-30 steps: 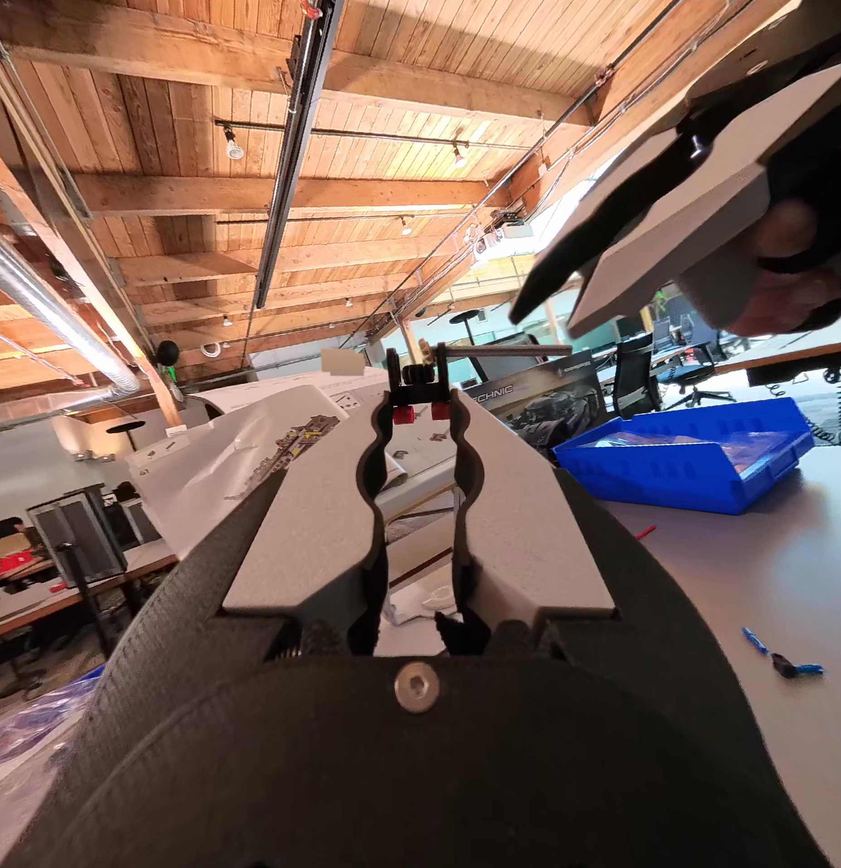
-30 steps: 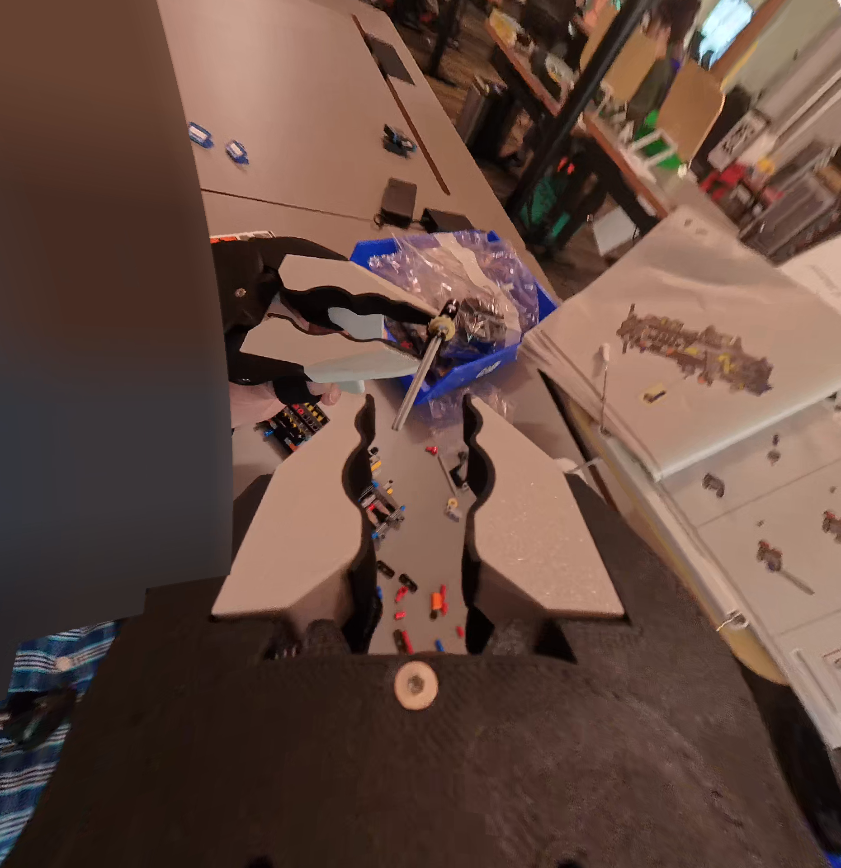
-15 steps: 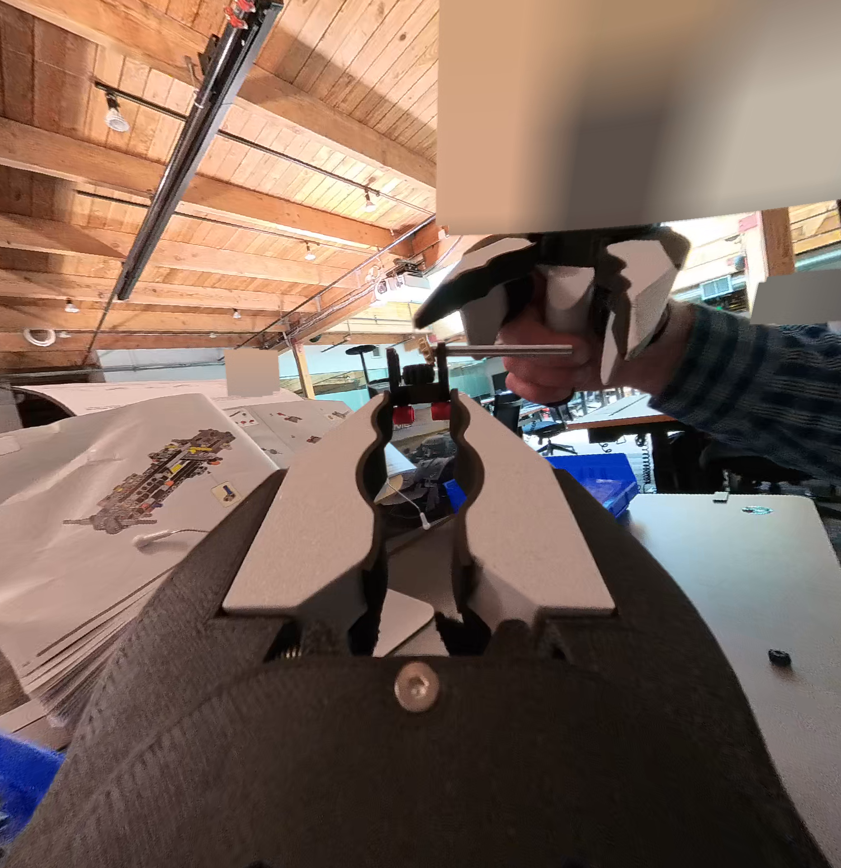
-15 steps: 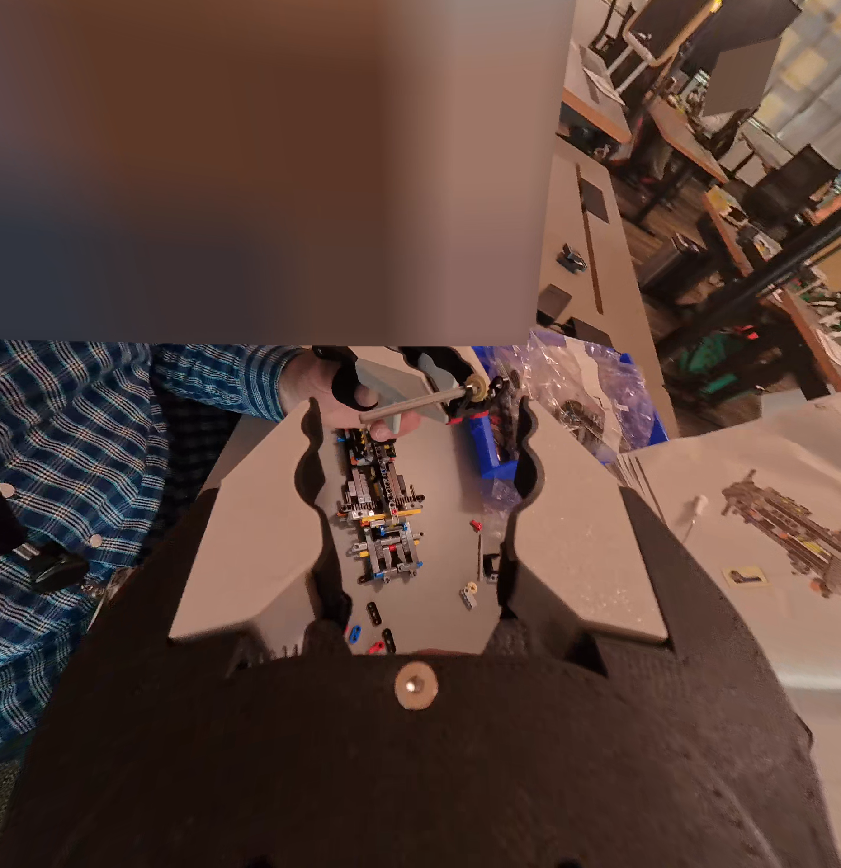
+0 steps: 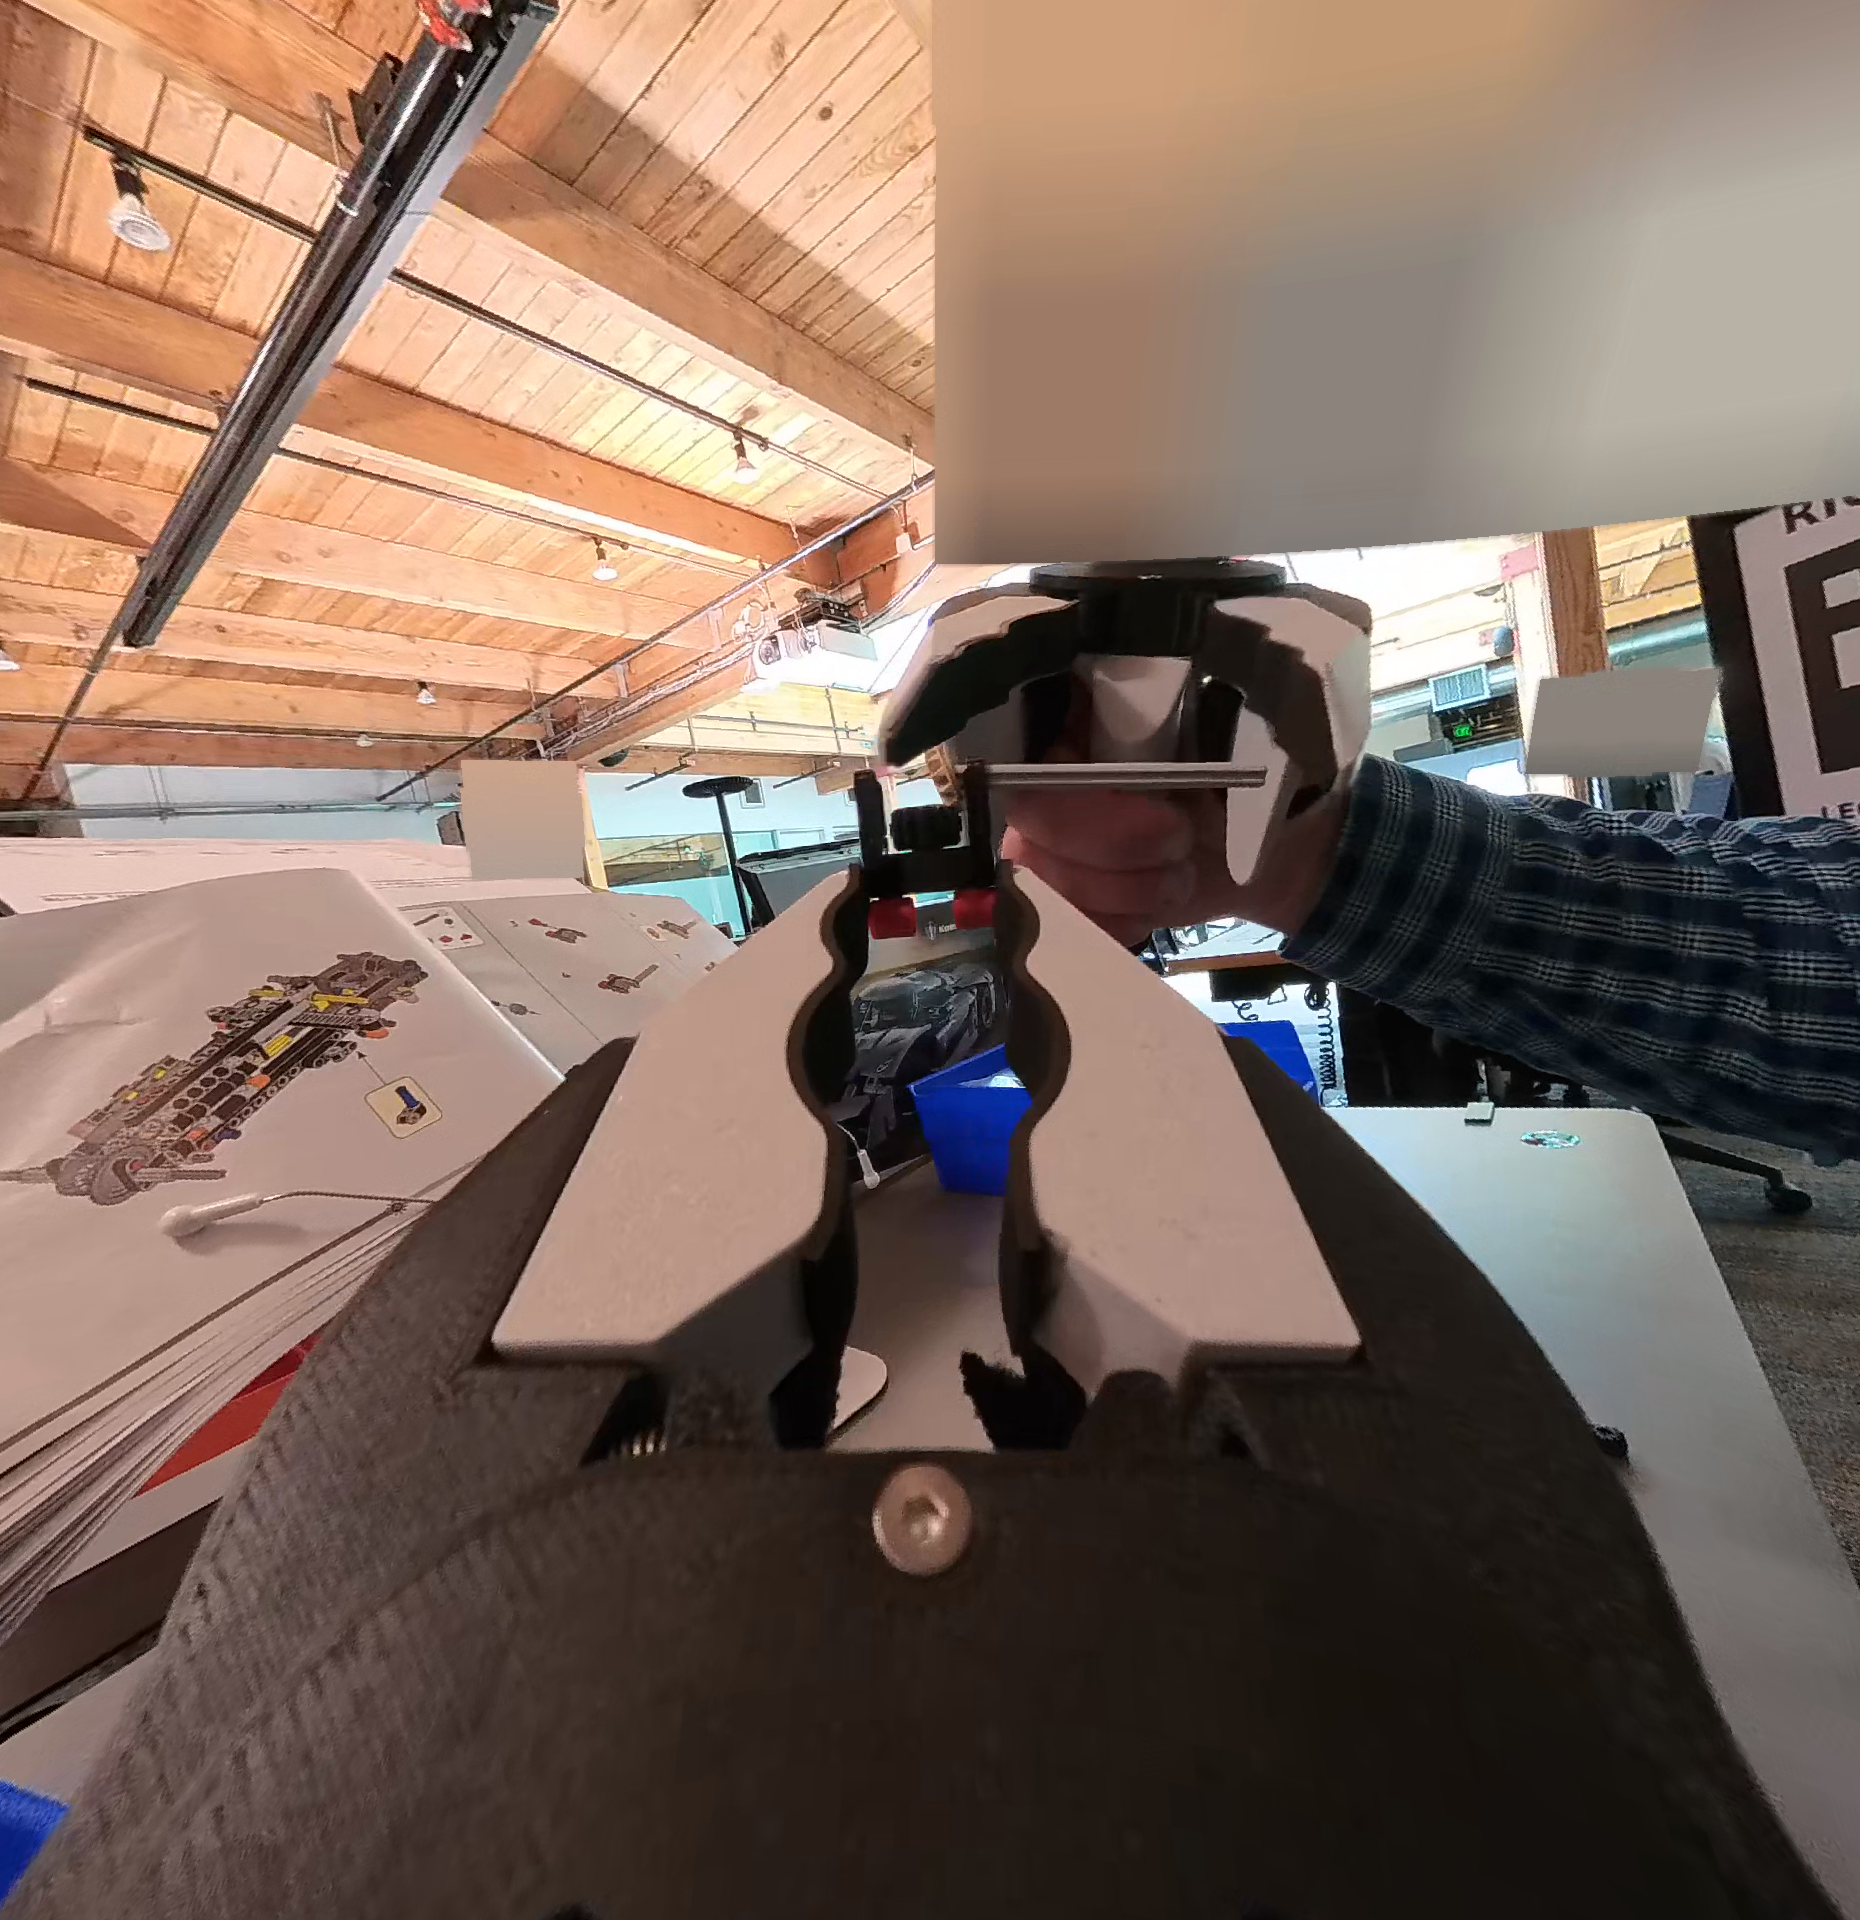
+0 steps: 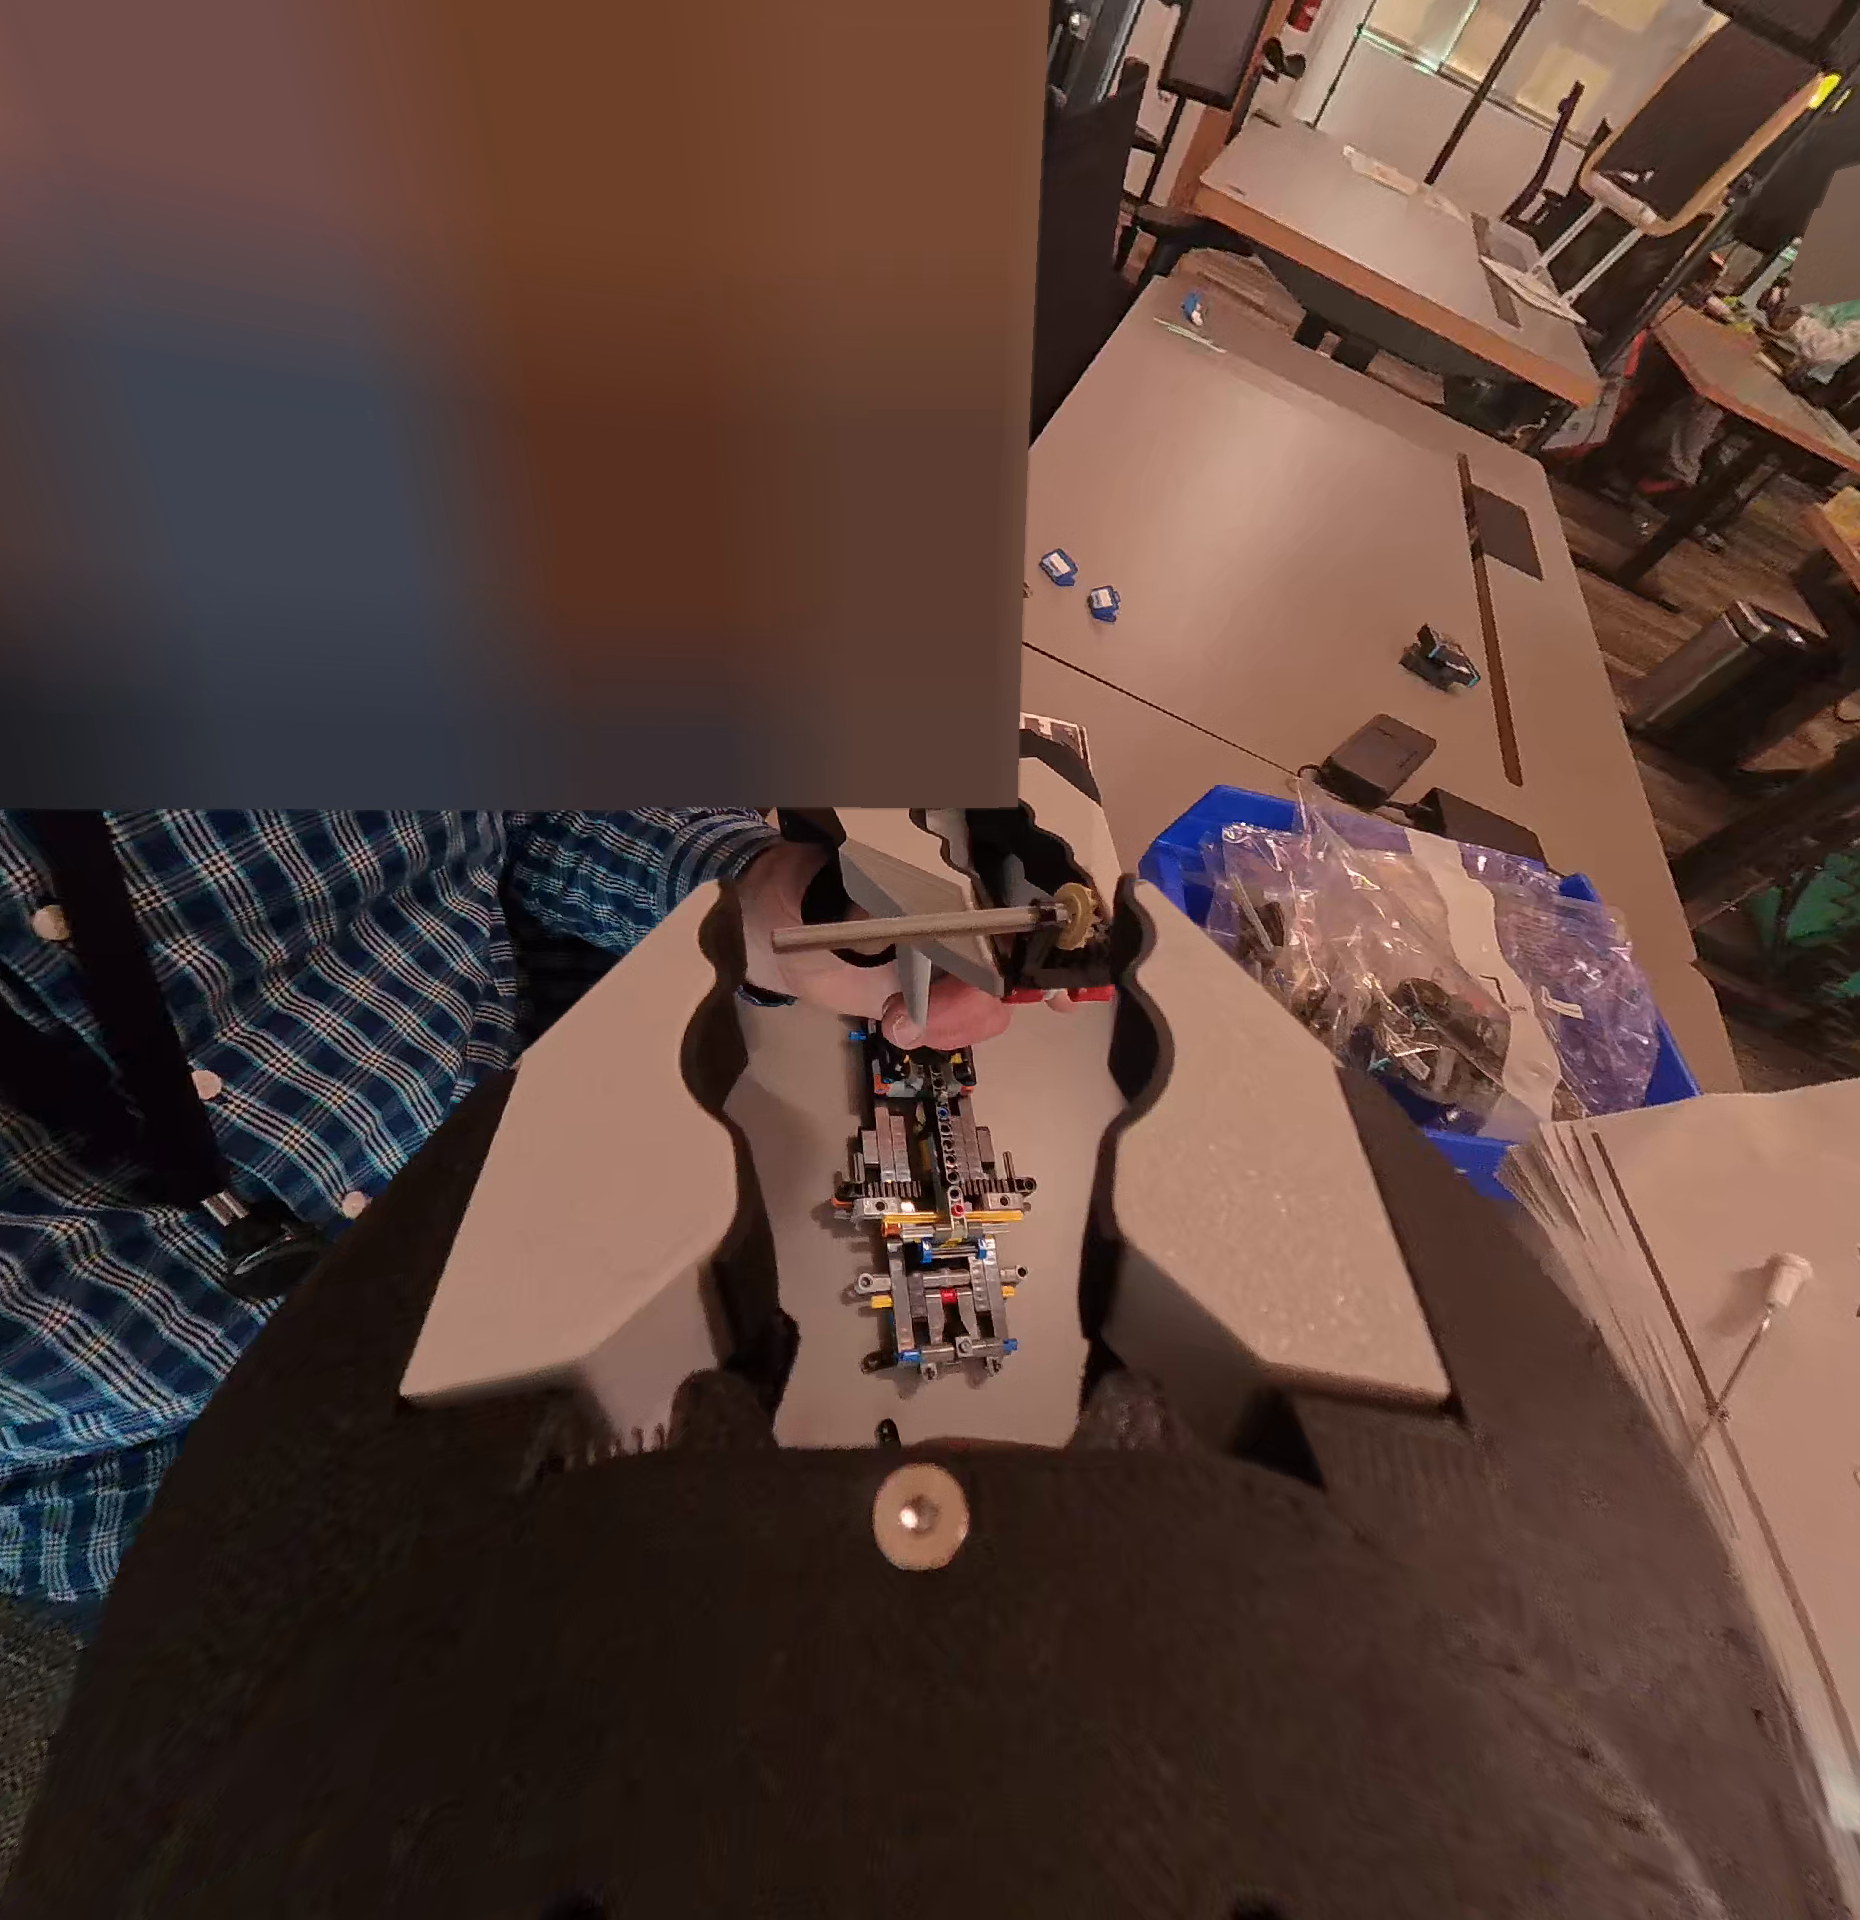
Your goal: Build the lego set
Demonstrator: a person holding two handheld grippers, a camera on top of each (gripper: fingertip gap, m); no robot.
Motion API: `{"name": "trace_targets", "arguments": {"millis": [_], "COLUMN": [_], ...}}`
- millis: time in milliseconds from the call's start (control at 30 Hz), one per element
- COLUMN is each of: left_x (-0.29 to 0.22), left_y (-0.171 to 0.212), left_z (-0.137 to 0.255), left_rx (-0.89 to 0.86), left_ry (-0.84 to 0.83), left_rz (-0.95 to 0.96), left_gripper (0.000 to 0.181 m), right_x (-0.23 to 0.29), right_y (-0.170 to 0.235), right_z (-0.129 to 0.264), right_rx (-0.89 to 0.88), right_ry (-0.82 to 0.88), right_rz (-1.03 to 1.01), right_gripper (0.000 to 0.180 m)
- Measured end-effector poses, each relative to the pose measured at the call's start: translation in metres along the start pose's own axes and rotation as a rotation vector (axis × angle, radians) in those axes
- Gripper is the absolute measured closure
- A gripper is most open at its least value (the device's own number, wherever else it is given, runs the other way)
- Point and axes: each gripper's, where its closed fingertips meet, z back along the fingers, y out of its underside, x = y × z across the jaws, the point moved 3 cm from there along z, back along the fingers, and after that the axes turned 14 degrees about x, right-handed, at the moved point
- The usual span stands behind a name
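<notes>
Left tongs (image 5: 928, 902): nearly closed, tips pinching a small black sub-assembly (image 5: 921, 862) with two red pins at its base. It is held up in the air, well above the tabletop (image 5: 1591, 1226).

A long grey axle (image 5: 1123, 772) runs out of the sub-assembly's top toward the right, roughly level and across the left tongs' line of sight. Its long axis is the relation that matters: any grip or push on it has to come along or square to that line.

Right tongs (image 6: 921, 935): wide open, holding nothing. In the right wrist view the axle (image 6: 905, 928) lies crosswise in the gap between the two fingers, touching neither as far as I can tell. A tan gear (image 6: 1078, 914) sits at the axle's end next to the sub-assembly (image 6: 1061, 961). The right tongs are the free pair and the nearer to the axle's free end.

View differences:
- Left wrist view shows the pinch on the sub-assembly and the open instruction booklet (image 5: 230, 1070) to the left; it hides the chassis.
- Right wrist view shows the part-built chassis (image 6: 931, 1205) lying lengthwise on the tabletop below, and a blue bin (image 6: 1591, 1070) of bagged parts to the right.

Judgement: next step is likely closing on the axle.
</notes>
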Motion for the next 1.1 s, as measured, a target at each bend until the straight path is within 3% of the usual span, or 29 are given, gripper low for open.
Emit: {"name": "trace_targets", "arguments": {"millis": [1100], "left_x": [-0.0033], "left_y": [0.0014], "left_z": [-0.0013], "left_rx": [0.011], "left_ry": [0.019], "left_rz": [-0.006], "left_gripper": [0.159], "right_x": [0.0023], "right_y": [0.006], "right_z": [-0.0012], "right_rx": [-0.003], "right_ry": [-0.068], "right_rz": [0.0], "right_gripper": [0.121]}}
